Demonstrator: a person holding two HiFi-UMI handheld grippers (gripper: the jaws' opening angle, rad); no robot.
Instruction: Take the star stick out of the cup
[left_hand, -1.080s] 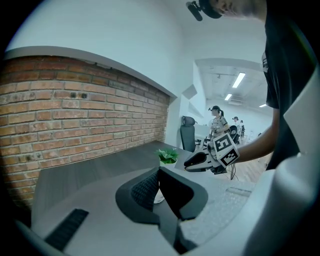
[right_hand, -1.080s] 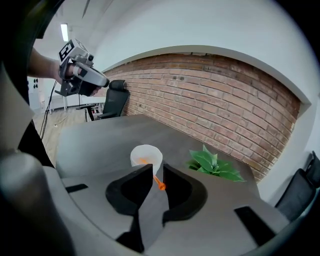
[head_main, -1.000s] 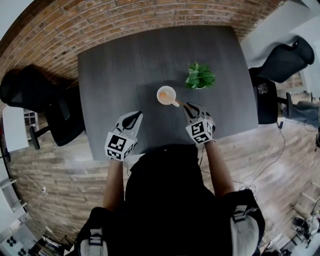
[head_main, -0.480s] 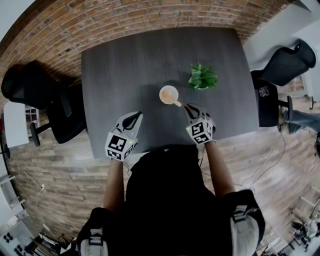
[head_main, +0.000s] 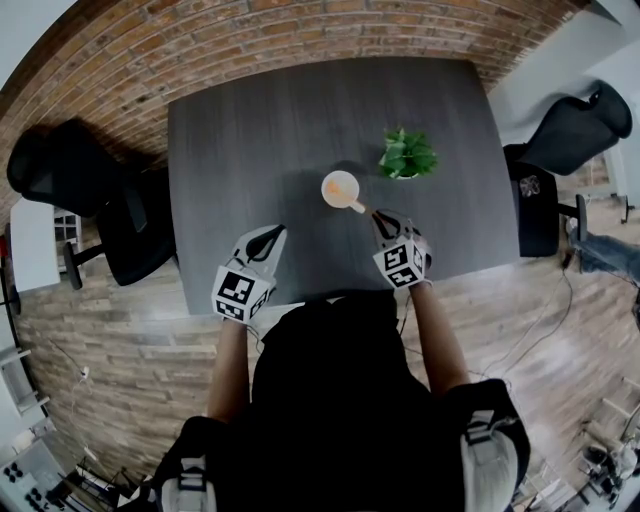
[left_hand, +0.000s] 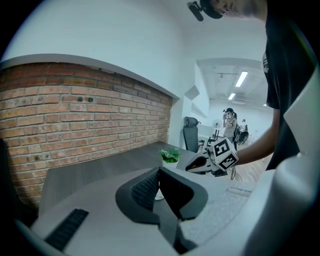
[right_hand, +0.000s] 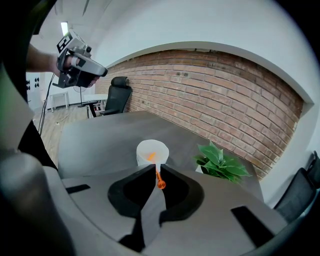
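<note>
- Table (head_main: 250, 150): nothing shifted since a second ago.
- Left gripper (head_main: 270, 232): well left of the cup (head_main: 340, 188), jaws together, empty.
- Right gripper (head_main: 376, 213): still just beside the cup, jaws pinched on the star stick (right_hand: 158, 176).
- Stick's star end seemingly inside the cup; lift not begun.

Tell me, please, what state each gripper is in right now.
Left gripper: closed, holding nothing.
Right gripper: closed on the star stick, whose far end sits in the cup.
</note>
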